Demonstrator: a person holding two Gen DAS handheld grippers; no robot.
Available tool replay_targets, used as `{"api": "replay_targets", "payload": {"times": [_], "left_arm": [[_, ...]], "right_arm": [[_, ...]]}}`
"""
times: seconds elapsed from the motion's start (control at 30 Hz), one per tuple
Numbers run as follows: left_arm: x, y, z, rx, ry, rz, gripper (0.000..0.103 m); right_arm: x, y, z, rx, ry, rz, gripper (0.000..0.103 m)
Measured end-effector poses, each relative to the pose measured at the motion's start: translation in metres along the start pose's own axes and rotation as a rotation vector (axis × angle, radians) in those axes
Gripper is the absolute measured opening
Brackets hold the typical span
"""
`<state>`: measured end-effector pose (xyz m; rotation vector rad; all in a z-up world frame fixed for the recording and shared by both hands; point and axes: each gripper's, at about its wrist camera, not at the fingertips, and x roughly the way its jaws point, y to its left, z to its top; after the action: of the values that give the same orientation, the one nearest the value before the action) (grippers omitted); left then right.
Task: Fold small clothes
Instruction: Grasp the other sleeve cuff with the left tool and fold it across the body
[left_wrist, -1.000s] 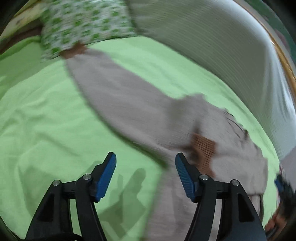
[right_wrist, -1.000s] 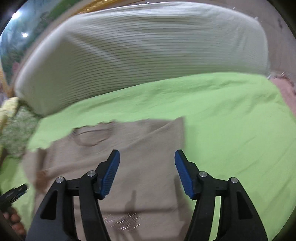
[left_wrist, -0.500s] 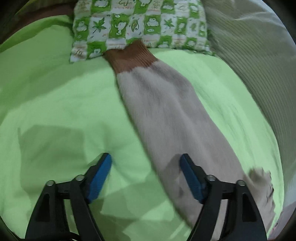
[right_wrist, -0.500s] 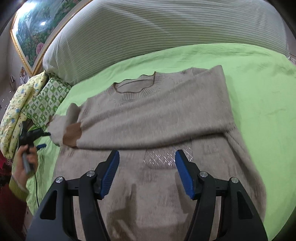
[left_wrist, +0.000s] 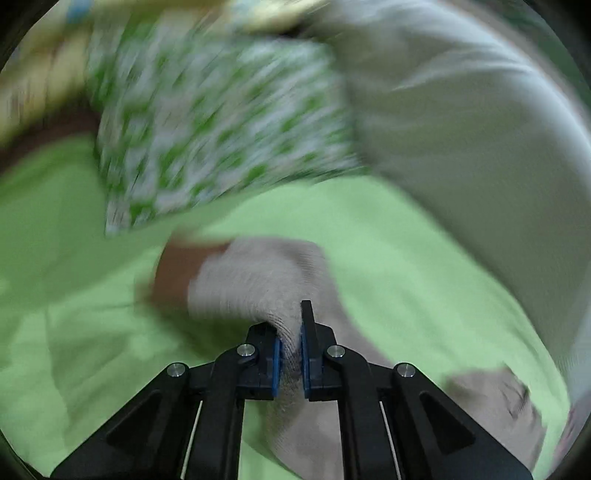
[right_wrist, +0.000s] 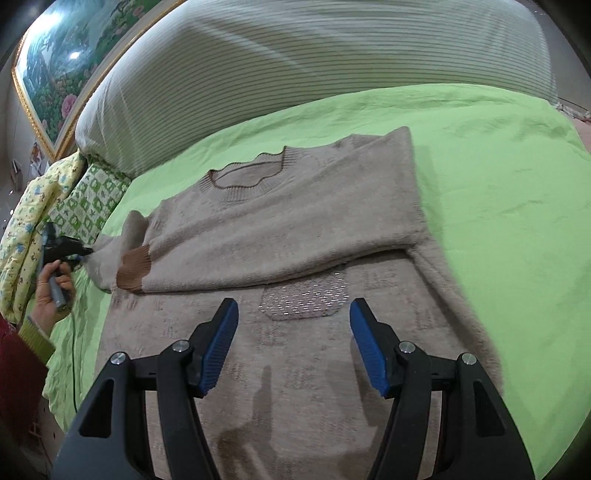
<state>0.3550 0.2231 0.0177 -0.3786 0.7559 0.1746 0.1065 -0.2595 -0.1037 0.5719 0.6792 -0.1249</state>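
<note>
Bed sheet (right_wrist: 498, 177): one, green, covering the whole bed; its near-left corner is cut off by the frame edge.
Headboard cushion (right_wrist: 295, 66): one, striped, pale, along the far edge of the sheet; its ends run out of view.
Sweater (right_wrist: 295, 229): one, beige, lying flat in the middle of the sheet, collar toward the cushion. One sleeve is folded across the chest, its brown cuff (right_wrist: 135, 267) near the sweater's left side. The hem is hidden behind the right gripper.
Pillows: two at the sheet's far-left corner, a green checked pillow (right_wrist: 92, 199) and a yellow flowered one (right_wrist: 26, 229); both partly cut off.
Left gripper (left_wrist: 288, 350): its jaws have just been closing and are clenched on a bunch of the sweater's other sleeve (left_wrist: 258, 280), off the sweater's left edge. That view is badly smeared, so the brown patch beside the sleeve is probably its cuff.
Right gripper (right_wrist: 291, 347): jaws apart, gripping nothing, over the sweater's lower front.
Hand (right_wrist: 51, 291): one seen, on the left gripper's handle.
</note>
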Motion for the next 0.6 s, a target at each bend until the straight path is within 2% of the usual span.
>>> {"api": "replay_targets", "payload": {"times": [0.1, 0.2, 0.23, 0.27, 0.3, 0.33, 0.4, 0.47, 0.53, 0.6], "left_arm": [[-0.064, -0.079, -0.017, 0.174, -0.089, -0.124, 0.006], [-0.112, -0.170, -0.058, 0.354, -0.116, -0.283, 0.009], [-0.114, -0.191, -0.071, 0.386, -0.099, -0.322, 0.021], [-0.116, -0.222, -0.097, 0.441, -0.049, -0.398, 0.037], [-0.114, -0.245, -0.120, 0.488, -0.007, -0.433, 0.082], [-0.111, -0.261, -0.142, 0.530, 0.003, -0.433, 0.096], [-0.104, -0.284, -0.185, 0.615, 0.006, -0.391, 0.091], [-0.095, -0.291, -0.219, 0.669, 0.077, -0.378, 0.084], [-0.090, -0.277, -0.232, 0.658, 0.127, -0.385, 0.083], [-0.086, -0.256, -0.234, 0.647, 0.135, -0.336, 0.083]], "right_arm": [[-0.006, -0.007, -0.002, 0.028, -0.014, 0.009, 0.064], [-0.011, -0.013, -0.003, 0.061, -0.020, 0.030, 0.064], [-0.013, -0.015, -0.003, 0.076, -0.024, 0.040, 0.064], [-0.015, -0.016, -0.004, 0.090, -0.025, 0.047, 0.064], [-0.016, -0.018, -0.004, 0.100, -0.025, 0.051, 0.064], [-0.018, -0.020, -0.004, 0.111, -0.026, 0.054, 0.064], [-0.024, -0.025, -0.003, 0.130, -0.034, 0.046, 0.064], [-0.030, -0.030, -0.001, 0.133, -0.041, 0.038, 0.064], [-0.036, -0.034, 0.001, 0.126, -0.047, 0.022, 0.064], [-0.039, -0.038, 0.004, 0.120, -0.055, 0.012, 0.064]]}}
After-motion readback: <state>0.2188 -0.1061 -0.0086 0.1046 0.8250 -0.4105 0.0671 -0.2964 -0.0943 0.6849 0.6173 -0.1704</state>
